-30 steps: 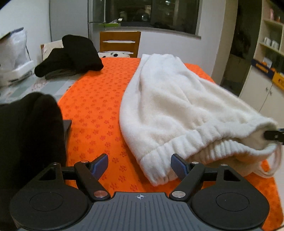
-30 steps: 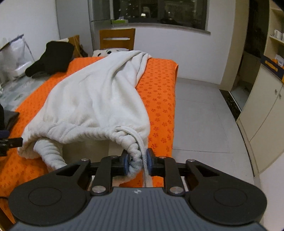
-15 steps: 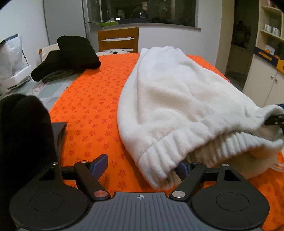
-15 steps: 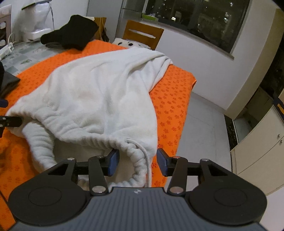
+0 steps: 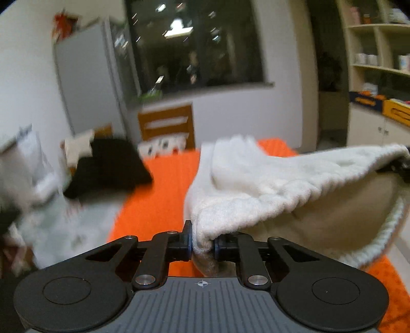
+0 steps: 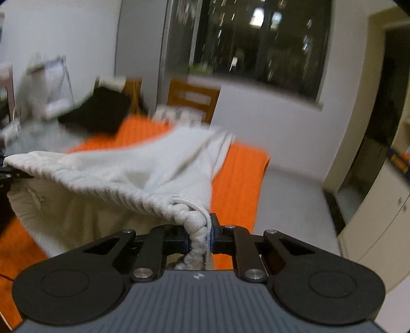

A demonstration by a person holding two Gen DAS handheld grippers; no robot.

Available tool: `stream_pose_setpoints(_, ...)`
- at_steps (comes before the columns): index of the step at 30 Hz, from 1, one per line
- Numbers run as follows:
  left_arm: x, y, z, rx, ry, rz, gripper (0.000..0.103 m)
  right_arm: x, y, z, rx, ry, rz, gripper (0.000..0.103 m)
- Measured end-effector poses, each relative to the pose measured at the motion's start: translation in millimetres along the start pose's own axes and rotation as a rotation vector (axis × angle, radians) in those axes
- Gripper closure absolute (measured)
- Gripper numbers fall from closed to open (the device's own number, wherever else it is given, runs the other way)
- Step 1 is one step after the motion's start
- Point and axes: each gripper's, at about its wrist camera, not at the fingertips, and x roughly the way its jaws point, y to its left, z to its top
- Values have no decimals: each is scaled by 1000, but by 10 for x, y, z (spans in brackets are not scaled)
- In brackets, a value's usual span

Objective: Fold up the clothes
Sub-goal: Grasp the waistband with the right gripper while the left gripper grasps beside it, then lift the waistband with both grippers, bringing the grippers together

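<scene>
Orange cloth (image 5: 164,184) beneath white garment (image 5: 256,184); black clothes (image 5: 107,169) behind

White walls, dark window (image 5: 197,48) (night)

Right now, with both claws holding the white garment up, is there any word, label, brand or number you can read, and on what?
None can be read.
Left claw housing: a small crosshair mark, no letters.
Right claw housing: a small emblem, no letters.
White garment: no tag or print in view.
Orange-and-blue boxes on the counter: too blurred.
Red decoration on the wall: too blurred.
</scene>
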Motion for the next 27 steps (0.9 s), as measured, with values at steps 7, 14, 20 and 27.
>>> stream_pose_setpoints(7, -769, 19, 232, 181, -69, -51, 87, -834, -65, 206, 36, -129, -24, 89)
stream_pose_setpoints(14, -858, -326, -544, 307, 45, -81, 88, -1046, 73, -487, 21, 4, -29, 89)
stream_pose_setpoints(20, -1077, -268, -402, 320, -43, -42, 88, -1257, 134, -508, 1, -28, -43, 89)
stream_pose_setpoints(27, -1410, -242, -494, 305, -19, -92, 88, -1464, 208, -823, 14, 14, -28, 89)
